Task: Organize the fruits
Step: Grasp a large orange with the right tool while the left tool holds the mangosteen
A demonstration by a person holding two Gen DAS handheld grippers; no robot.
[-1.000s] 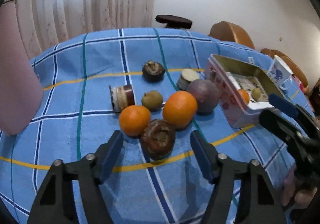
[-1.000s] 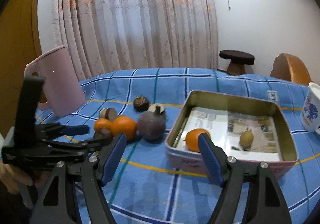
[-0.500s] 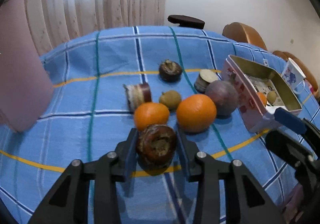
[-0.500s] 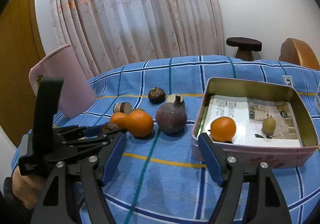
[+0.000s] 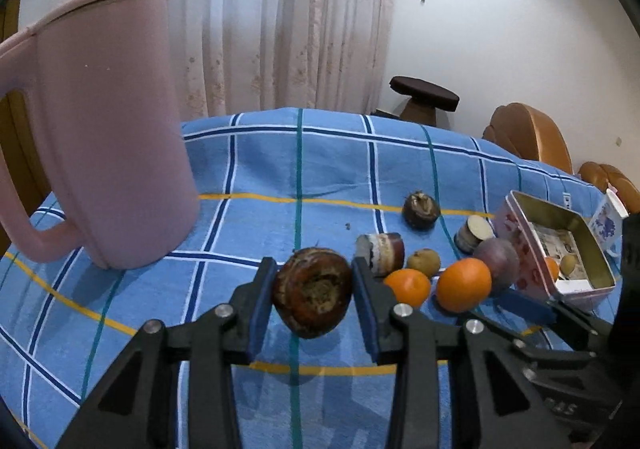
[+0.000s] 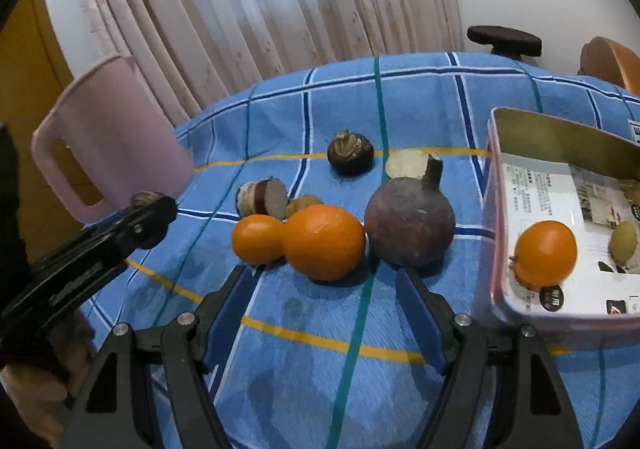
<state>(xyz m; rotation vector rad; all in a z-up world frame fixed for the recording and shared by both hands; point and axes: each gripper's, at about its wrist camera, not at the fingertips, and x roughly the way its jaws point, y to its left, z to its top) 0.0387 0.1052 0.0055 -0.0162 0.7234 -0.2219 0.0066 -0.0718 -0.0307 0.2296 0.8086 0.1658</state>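
Nearest in the left wrist view, the left tool (image 5: pixel 313 295) pinches a brown, wrinkled round fruit (image 5: pixel 313 292) between its blue pads, one pad pressed on each side. The fruit hangs clear of the blue checked surface (image 5: pixel 280 177) and casts a shadow on the cloth below. The tool points forward and down over the near part of the surface. In the right wrist view this same tool reaches in from the left edge, with a bare hand (image 6: pixel 38 385) gripping its handle at the lower left.

The right tool (image 6: pixel 323 299) is spread wide with nothing between its pads, angled down at the cloth. Just beyond its fingertips sit a large orange (image 6: pixel 324 241) and a smaller orange (image 6: pixel 259 239), touching each other. A dull purple round fruit (image 6: pixel 410 223) with a stub stem lies just right of the large orange.

Right of these stands an open tin box (image 6: pixel 496 209), holding another orange (image 6: pixel 546 253) and a small yellow-green fruit (image 6: pixel 623 240) on a printed paper lining.

Farther back lie a cut brown-and-white piece (image 6: pixel 262 197), a small tan fruit (image 6: pixel 304 204), a pale cut slice (image 6: pixel 406 164) and a dark round fruit (image 6: pixel 351 153).

At the far left stands a pink jug (image 5: pixel 100 121), upright, and a curtain (image 5: pixel 280 17) hangs beyond the surface.
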